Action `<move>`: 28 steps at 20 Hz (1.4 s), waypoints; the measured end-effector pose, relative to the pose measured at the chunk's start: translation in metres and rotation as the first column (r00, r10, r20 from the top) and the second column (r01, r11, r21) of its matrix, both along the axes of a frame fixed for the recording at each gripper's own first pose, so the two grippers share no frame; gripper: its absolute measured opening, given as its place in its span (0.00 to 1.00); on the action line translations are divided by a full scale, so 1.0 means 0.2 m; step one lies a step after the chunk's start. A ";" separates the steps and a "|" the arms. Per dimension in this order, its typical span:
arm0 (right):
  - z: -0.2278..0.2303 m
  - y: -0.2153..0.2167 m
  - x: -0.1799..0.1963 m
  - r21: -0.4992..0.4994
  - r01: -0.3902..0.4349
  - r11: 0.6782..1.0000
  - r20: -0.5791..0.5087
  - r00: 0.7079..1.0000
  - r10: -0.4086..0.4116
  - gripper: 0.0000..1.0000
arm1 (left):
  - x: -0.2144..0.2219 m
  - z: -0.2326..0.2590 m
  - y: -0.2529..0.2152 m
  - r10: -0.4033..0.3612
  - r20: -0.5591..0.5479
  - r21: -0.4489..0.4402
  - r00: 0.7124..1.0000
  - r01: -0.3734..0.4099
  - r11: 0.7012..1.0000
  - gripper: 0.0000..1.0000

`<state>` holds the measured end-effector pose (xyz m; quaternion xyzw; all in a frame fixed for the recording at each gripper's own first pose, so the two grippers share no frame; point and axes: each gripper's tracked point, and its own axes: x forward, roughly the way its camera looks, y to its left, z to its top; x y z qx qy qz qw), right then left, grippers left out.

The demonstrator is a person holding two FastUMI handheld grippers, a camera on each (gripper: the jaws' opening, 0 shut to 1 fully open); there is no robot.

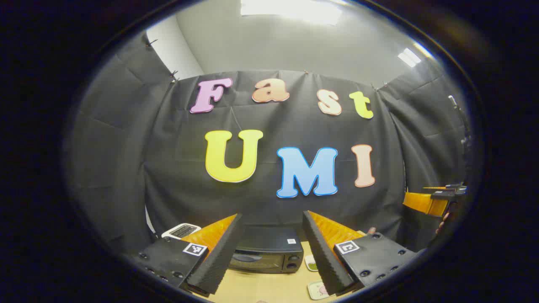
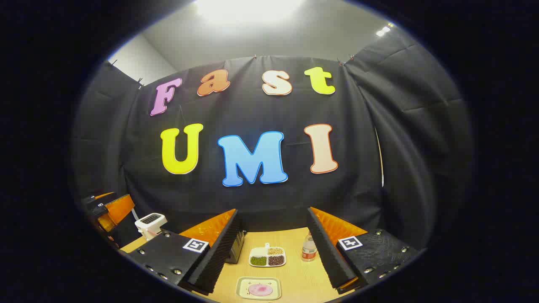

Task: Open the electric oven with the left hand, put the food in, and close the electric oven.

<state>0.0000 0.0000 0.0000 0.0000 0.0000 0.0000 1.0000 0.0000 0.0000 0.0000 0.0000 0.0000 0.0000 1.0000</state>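
A black electric oven [image 1: 267, 251] stands on the wooden table with its door shut, seen between my left gripper's fingers. My left gripper [image 1: 272, 252] is open, well back from the oven and holding nothing. In the right gripper view a pale plate [image 2: 258, 288] with a pink food item [image 2: 260, 289] lies on the table near the front. My right gripper [image 2: 273, 252] is open above the table, empty. The oven's side [image 2: 236, 248] peeks out behind its left finger. The right gripper [image 1: 433, 201] also appears at the far right of the left gripper view.
A divided tray [image 2: 268, 256] of beans and grains sits behind the plate. A small bottle [image 2: 308, 250] stands right of it. A white toaster [image 2: 150, 223] is at the table's left. The left gripper [image 2: 107, 210] shows at the far left edge. Black cloth walls enclose the booth.
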 end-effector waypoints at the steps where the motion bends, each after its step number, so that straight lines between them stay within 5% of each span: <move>1: 0.00 -0.01 0.01 0.000 -0.006 1.000 0.000 1.000 0.006 0.96 | 0.00 0.00 0.00 0.006 -0.004 -0.002 1.000 -0.006 1.000 0.95; 8: 0.01 -0.03 0.06 0.007 -0.056 0.998 0.001 0.998 0.056 0.96 | 0.00 0.03 0.04 0.072 0.005 0.005 0.997 -0.072 0.997 0.92; 14: 0.01 0.02 0.09 0.002 -0.016 1.000 0.008 1.000 0.016 0.96 | 0.06 -0.01 0.07 0.021 -0.004 0.012 1.000 -0.021 1.000 0.95; 18: -0.03 0.06 0.11 0.004 0.014 1.000 -0.007 1.000 -0.014 0.96 | 0.17 -0.20 0.11 -0.029 -0.111 -0.027 0.993 0.026 0.999 0.97; 28: -0.23 0.12 0.08 -0.046 0.063 0.997 -0.090 0.994 -0.067 0.96 | 0.64 -0.97 0.31 -0.106 -0.447 0.000 0.888 0.119 0.993 0.98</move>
